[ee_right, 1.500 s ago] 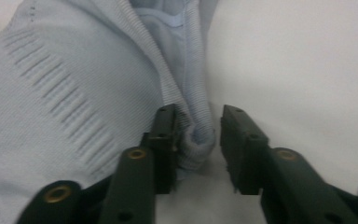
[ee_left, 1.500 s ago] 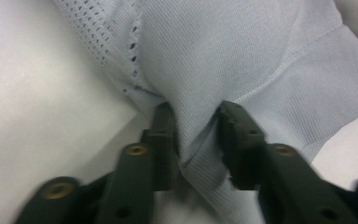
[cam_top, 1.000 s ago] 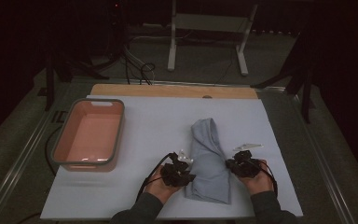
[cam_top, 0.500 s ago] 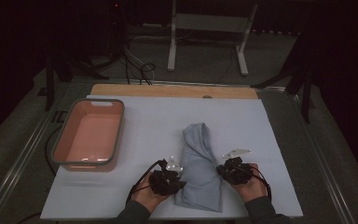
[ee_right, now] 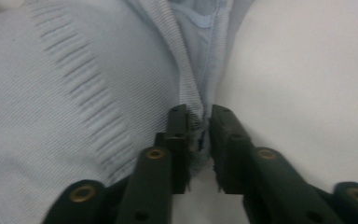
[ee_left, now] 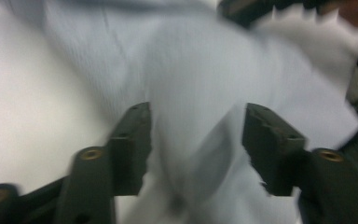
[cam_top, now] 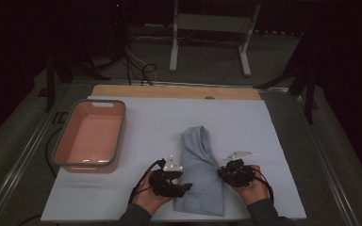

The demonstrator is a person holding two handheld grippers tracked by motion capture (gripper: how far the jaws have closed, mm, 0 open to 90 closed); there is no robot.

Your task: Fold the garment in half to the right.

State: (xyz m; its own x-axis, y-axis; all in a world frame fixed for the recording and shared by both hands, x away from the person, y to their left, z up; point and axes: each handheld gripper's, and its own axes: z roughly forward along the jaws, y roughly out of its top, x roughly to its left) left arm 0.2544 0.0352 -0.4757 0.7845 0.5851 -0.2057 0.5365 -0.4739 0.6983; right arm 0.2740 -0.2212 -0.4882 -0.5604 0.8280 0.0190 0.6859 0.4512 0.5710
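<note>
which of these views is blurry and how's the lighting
Left gripper view: motion-smeared, the pale blue garment and the tongs both soft. Right gripper view: sharp, the fabric ribbing crisp. High view: dim, dark surroundings, only the white mat and pink bin moderately lit.

Motion blurs the garment between left claw jaws.

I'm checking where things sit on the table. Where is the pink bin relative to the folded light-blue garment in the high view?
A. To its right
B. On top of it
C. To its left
C: the pink bin stands on the white table, apart from and left of the garment.
</note>
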